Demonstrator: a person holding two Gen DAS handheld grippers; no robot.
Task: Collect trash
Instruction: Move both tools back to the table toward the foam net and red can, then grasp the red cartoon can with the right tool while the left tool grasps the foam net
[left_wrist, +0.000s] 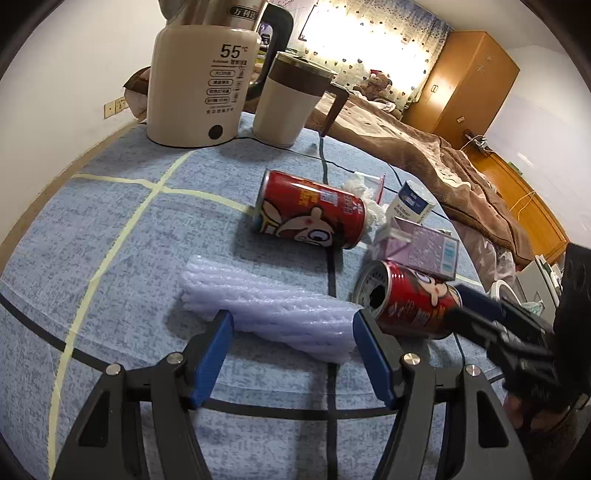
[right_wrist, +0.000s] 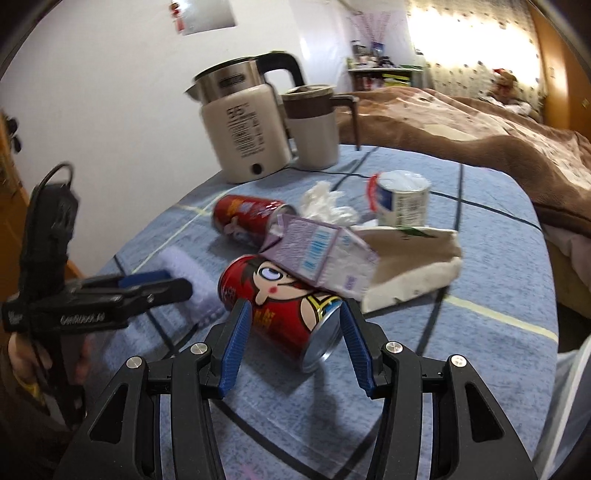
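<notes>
A red cartoon can (right_wrist: 280, 295) lies on the blue tablecloth (left_wrist: 110, 240) with a purple carton (right_wrist: 317, 254) leaning on it. My right gripper (right_wrist: 295, 310) hovers open over the can's near end, one pad on each side. A white foam net sleeve (left_wrist: 273, 306) lies flat, and my left gripper (left_wrist: 291, 321) stands open above it. That sleeve reaches past the left finger. In the left wrist view the same can (left_wrist: 410, 302) lies beside the right gripper (left_wrist: 456, 304). Behind lie a second red can (left_wrist: 310, 214), crumpled tissue (right_wrist: 325, 206), a small white cup (right_wrist: 402, 203) and torn beige paper (right_wrist: 413, 262).
A beige kettle (left_wrist: 199, 81) and a lidded mug (left_wrist: 288, 99) stand at the back of the table, with a black cord running from them. A bed with a brown blanket (left_wrist: 424, 155) lies beyond the far edge. Thin white plastic (right_wrist: 572, 387) shows at the right.
</notes>
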